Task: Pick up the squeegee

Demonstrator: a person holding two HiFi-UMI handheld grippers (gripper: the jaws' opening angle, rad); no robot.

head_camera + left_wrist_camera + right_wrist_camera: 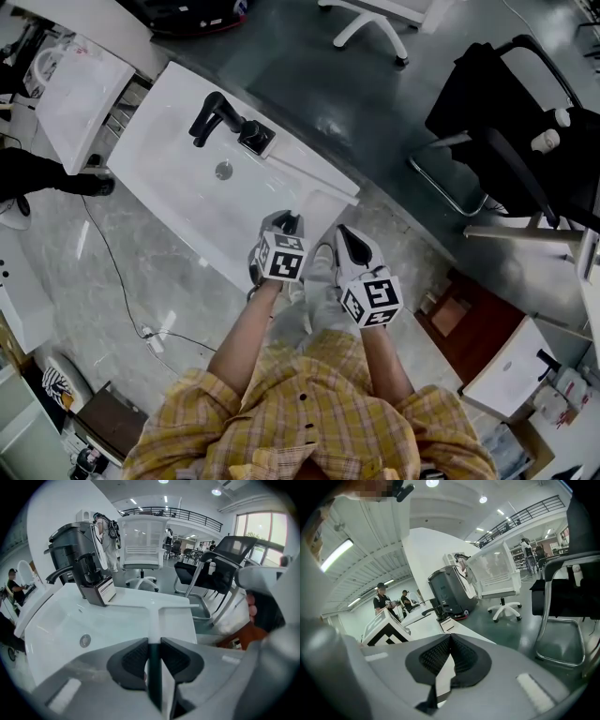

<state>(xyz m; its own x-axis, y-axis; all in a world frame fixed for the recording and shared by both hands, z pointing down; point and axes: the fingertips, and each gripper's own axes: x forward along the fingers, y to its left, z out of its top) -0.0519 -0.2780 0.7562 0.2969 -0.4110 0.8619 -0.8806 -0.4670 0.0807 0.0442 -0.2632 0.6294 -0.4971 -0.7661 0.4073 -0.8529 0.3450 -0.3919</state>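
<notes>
Got the white squeegee clamped in the left gripper, down on the glossy white table at 5 o'clock from the black faucet. Pinched closed and empty on the right gripper. Open office around, with a black chair at 2 o'clock and grey floor.

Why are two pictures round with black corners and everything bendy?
Left gripper view: wide-angle lens rounds the picture, blackens corners, curves the sink; the left tool on the squeegee looks soft. Right gripper view: same, black chair bows. Head view: sharper, light glares off the floor.
</notes>
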